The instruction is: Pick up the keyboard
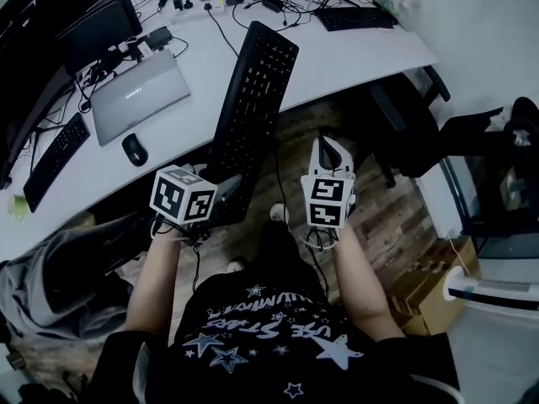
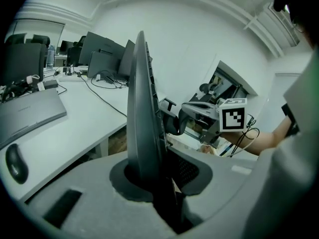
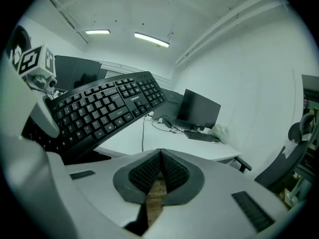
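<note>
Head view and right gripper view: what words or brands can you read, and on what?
"Lenovo", as far as it can be made out: small white mark on the black full-size keyboard.
Key legends on that keyboard: too small to read.
Logo on the closed grey laptop: too small.
White starred print on the person's black T-shirt: upside down, unreadable.

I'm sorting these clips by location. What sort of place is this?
An office, probably a shared one: a long white desk carries several monitors, a closed laptop with a mouse, and spare keyboards. An office chair stands beside it on a wood floor.
</note>
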Action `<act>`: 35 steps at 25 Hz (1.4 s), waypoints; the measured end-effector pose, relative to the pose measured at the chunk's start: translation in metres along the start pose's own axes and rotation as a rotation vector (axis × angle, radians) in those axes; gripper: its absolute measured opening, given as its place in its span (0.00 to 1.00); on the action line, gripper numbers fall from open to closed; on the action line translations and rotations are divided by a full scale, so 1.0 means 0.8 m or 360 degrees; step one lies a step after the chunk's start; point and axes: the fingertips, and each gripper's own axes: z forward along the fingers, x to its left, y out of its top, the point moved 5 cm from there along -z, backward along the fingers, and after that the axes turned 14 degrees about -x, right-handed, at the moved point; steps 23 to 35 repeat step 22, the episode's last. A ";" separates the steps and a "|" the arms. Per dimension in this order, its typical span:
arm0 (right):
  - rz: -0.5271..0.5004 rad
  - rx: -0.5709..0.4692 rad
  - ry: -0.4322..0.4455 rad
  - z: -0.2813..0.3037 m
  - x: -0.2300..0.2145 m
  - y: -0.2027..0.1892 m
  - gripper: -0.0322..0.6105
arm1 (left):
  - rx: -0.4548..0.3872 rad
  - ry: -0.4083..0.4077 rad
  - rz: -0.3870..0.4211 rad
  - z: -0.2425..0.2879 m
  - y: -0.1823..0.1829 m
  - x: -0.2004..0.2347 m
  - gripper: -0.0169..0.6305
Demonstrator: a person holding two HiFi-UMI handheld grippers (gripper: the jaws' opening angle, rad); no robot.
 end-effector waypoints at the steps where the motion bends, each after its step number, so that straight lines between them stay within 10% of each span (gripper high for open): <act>1: 0.0002 0.0004 -0.0009 -0.011 0.003 0.000 0.06 | 0.0007 0.0002 0.0008 -0.008 -0.005 -0.004 0.17; 35: 0.0154 0.0081 -0.0055 -0.157 0.065 -0.019 0.06 | -0.0033 -0.0075 0.0079 -0.092 -0.081 -0.078 0.17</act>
